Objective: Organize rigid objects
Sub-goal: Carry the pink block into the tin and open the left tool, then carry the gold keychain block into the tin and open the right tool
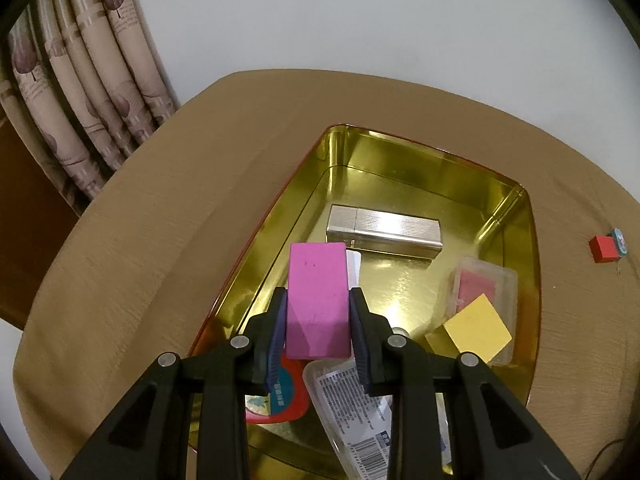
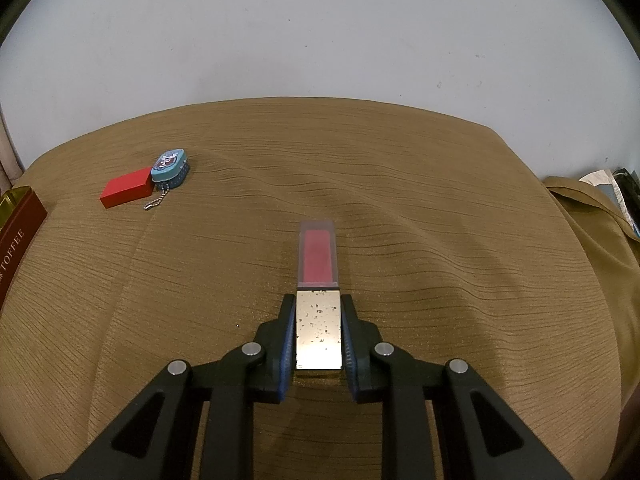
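A: Two hand-held grippers, each loaded. Left hand-held gripper [image 1: 318, 312] pinches a magenta block [image 1: 318, 300] by its long sides, jaws tight on it, block hanging over the gold tin [image 1: 348, 152].

B: Why over the tin?

A: Collecting place, by my reading. Already inside: a ribbed silver case [image 1: 384, 232], a clear box with a pink insert [image 1: 486, 288], a yellow block [image 1: 476, 330] leaning on that box, a labelled plastic packet [image 1: 352, 396] and a red card [image 1: 292, 396] at the near end. The block sits above the near-left floor, where a gap remains beside the silver case.

B: Is it touching the tin floor?

A: Can't tell; the block hides what is under it, including a white thing at its far edge.

B: Right side?

A: Right hand-held gripper [image 2: 319, 332] is clamped on the mirrored base of a lipstick-like stick [image 2: 318, 256], clear cap pointing away, low over the cloth-covered table [image 2: 440, 240]. Gripping the square base gives flat faces for the pads; probably waiting its turn.

B: Left outside?

A: A red block [image 2: 127, 193] and a small blue keychain tin [image 2: 171, 167], touching each other, well apart from the stick, near the tin's red outer wall.
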Demonstrator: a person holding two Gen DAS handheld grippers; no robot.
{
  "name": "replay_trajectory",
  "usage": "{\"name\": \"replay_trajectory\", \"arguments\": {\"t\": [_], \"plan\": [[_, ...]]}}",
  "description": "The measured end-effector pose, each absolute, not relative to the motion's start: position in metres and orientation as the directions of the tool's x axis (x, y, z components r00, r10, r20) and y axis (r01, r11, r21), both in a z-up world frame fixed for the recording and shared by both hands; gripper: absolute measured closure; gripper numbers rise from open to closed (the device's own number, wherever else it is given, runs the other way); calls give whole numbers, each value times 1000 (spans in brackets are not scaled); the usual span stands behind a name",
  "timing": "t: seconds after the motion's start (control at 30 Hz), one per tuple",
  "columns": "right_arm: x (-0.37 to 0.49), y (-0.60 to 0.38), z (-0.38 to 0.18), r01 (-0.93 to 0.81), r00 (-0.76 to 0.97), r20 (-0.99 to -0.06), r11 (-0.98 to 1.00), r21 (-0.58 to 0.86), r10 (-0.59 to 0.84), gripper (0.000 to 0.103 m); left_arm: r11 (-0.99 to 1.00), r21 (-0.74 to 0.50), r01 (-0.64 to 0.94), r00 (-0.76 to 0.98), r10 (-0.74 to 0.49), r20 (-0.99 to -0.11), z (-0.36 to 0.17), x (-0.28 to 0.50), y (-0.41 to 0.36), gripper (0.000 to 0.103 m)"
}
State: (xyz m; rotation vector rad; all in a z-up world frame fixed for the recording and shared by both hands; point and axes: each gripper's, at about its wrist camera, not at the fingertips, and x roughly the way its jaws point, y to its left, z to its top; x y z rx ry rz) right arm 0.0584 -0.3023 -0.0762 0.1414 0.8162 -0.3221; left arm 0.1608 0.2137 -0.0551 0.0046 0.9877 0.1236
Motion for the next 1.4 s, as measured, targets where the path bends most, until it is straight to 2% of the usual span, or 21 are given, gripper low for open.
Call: {"name": "replay_trajectory", "arguments": {"t": [0.17,0.3,0.43,0.77,0.97,1.13,1.27,1.4], "plan": [[59,-302,-76,336,639,-734,942,-2,-229,82,995,44,-93,541,88,-836,-55,161,215,72],[59,-302,-76,336,638,-734,942,-6,-232,82,994,62,-88,561,101,-822,-51,157,213,57],[60,-301,-76,336,636,-735,942,-12,-236,82,994,89,-64,587,109,-802,-45,150,208,48],[61,-295,-76,335,633,-734,942,-27,-247,82,992,121,-26,645,110,-756,-27,118,196,36],[62,-292,-76,335,631,-732,941,-39,-255,82,985,159,-60,654,159,-739,-18,98,208,30],[63,-288,-75,336,628,-731,940,-56,-268,83,978,164,-128,685,207,-698,-5,83,225,16],[64,-283,-73,344,617,-737,937,-64,-277,83,966,190,-177,682,260,-683,-3,86,234,16],[64,-273,-68,335,619,-747,942,-27,-241,83,971,149,-187,660,236,-713,-3,87,242,16]]}}
